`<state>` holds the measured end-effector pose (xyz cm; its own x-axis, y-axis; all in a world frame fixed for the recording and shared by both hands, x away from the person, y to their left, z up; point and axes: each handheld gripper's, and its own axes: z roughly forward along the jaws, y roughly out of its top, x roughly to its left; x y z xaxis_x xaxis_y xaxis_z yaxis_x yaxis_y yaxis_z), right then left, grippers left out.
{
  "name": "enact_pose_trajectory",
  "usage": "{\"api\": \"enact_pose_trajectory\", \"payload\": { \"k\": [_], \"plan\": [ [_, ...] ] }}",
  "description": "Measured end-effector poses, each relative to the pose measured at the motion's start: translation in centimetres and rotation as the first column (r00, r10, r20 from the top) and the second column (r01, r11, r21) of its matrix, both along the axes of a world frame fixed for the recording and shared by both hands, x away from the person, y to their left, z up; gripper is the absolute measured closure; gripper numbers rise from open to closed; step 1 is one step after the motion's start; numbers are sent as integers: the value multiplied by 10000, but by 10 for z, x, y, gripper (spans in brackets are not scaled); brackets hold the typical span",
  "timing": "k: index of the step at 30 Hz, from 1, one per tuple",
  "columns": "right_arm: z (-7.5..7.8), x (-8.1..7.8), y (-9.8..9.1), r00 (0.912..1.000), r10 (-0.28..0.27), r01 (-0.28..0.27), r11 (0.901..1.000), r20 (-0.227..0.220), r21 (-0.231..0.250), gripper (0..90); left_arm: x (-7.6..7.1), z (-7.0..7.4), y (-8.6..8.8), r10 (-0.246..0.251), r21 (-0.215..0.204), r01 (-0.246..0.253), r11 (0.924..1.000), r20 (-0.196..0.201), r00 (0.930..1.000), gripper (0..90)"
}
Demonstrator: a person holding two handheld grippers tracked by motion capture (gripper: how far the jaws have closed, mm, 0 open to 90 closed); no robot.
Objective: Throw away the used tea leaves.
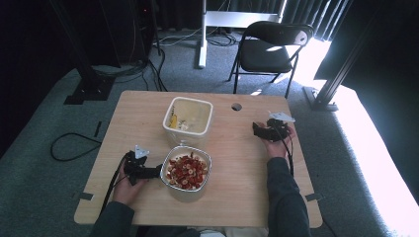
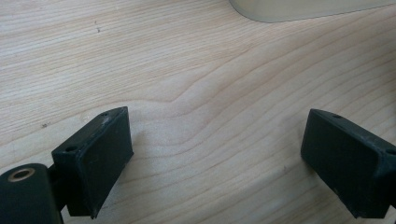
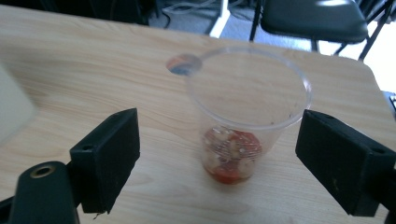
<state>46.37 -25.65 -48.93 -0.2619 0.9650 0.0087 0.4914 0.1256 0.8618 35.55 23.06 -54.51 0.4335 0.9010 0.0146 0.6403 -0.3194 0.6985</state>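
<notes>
high view: we see our left tongs (image 1: 157, 172) low on the wooden bench (image 1: 237, 182), tips just beside the left rim of the metal bowl (image 1: 187, 170) full of red and pale food pieces; we cannot tell if they touch it. left gripper view has both black jaws wide apart over bare bench wood, nothing between them, with a pale container edge (image 2: 299, 9) at the top.

our right tongs (image 1: 258, 130) sit at the right side of the bench, near the round hole (image 1: 236, 106). right gripper view: jaws spread wide, and a clear plastic cup (image 3: 247, 112) stands upright on the bench between them, not clamped, gaps on both sides. the cup has a small heap of red and pale bits at its bottom. the bench hole (image 3: 183, 64) shows just behind the cup's left rim.

high view also has a white square tub (image 1: 188, 116) just behind the bowl, something yellow inside. a black folding chair (image 1: 271, 47) stands on the grey carpet beyond the bench.
</notes>
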Motion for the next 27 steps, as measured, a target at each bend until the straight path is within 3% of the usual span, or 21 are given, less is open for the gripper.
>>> {"api": "enact_pose_trajectory", "payload": {
  "k": [4, 10, 14, 17, 20, 22, 26, 27],
  "plan": [
    [-15, 18, -5, 9996, -182, 185, 9998, -225, 103, 150, 0, 0, 0, 0, -1, 0, 10000, 0, 10000, 95],
    [-17, 31, -8, 9999, -15, 22, 9992, -168, 410, 198, 0, 0, 0, -1, 0, 1, 10000, 0, 10000, 95],
    [-22, 38, -11, 9996, -125, 140, 9982, -253, 579, 284, 0, 0, 0, -35, 4, 35, 10000, 7, 10000, 95],
    [-22, 37, -16, 9994, -273, 288, 9972, -232, 694, 319, -3, 0, 1, -134, -16, 134, 9999, 61, 9999, 107],
    [-21, 33, -19, 9994, -244, 258, 9981, -266, 567, 322, -9, 1, 2, -521, -121, 524, 9986, 273, 9983, 222],
    [-21, 27, -21, 9996, -88, 103, 9987, -284, 506, 321, -14, 1, 1, -957, -157, 962, 9952, 284, 9950, 280],
    [-21, 16, -23, 9995, 160, -146, 9988, -287, 475, 319, -21, 2, -2, -1456, -115, 1458, 9892, 170, 9892, 301],
    [-21, 8, -24, 9993, 223, -209, 9986, -297, 482, 318, -24, 3, -4, -1749, -91, 1750, 9845, 117, 9845, 301]
  ]
}}
